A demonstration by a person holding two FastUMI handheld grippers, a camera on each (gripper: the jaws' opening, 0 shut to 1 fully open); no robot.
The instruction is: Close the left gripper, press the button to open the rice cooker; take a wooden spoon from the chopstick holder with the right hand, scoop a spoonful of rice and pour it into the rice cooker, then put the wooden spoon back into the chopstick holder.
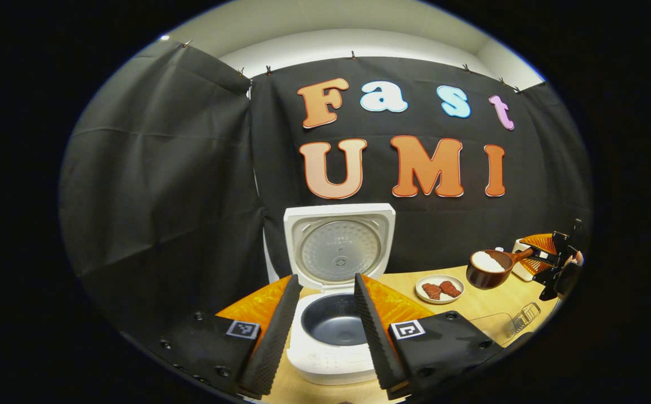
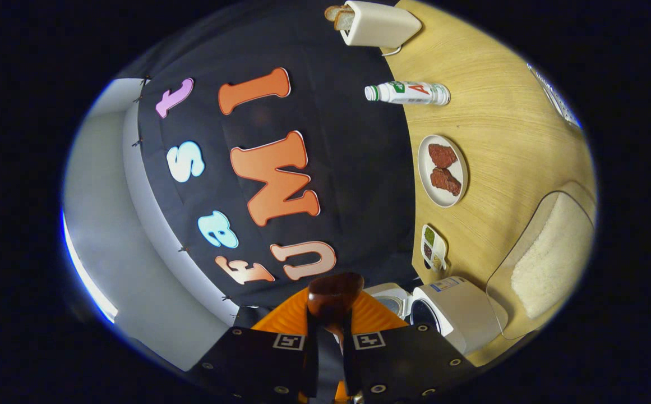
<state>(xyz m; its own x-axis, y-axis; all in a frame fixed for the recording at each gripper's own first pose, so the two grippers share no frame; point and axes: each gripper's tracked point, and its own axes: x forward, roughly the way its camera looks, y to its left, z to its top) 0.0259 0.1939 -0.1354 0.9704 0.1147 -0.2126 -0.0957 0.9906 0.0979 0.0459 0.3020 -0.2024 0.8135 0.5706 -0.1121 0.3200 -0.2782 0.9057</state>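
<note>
The white rice cooker (image 1: 331, 359) stands in front of me with its lid (image 1: 339, 247) raised and its dark inner pot (image 1: 333, 322) showing. My left gripper (image 1: 326, 278) is open, one finger on each side of the pot, holding nothing. Off to the right, my right gripper (image 1: 555, 264) holds a wooden spoon (image 1: 485, 275) heaped with white rice above the table. In the right gripper view, which is turned sideways, that gripper (image 2: 329, 322) is shut on the spoon's handle and the spoon's brown bowl (image 2: 333, 294) shows from behind. The cooker (image 2: 448, 308) lies just beside it.
A plate with two pieces of meat (image 1: 439, 289) (image 2: 443, 171) sits between cooker and spoon. A clear tub of rice (image 2: 549, 258), a small divided dish (image 2: 433, 247), a bottle (image 2: 409, 92) and a toaster (image 2: 378, 22) share the wooden table (image 2: 499, 101). A wire holder (image 1: 524, 317) stands near the right edge.
</note>
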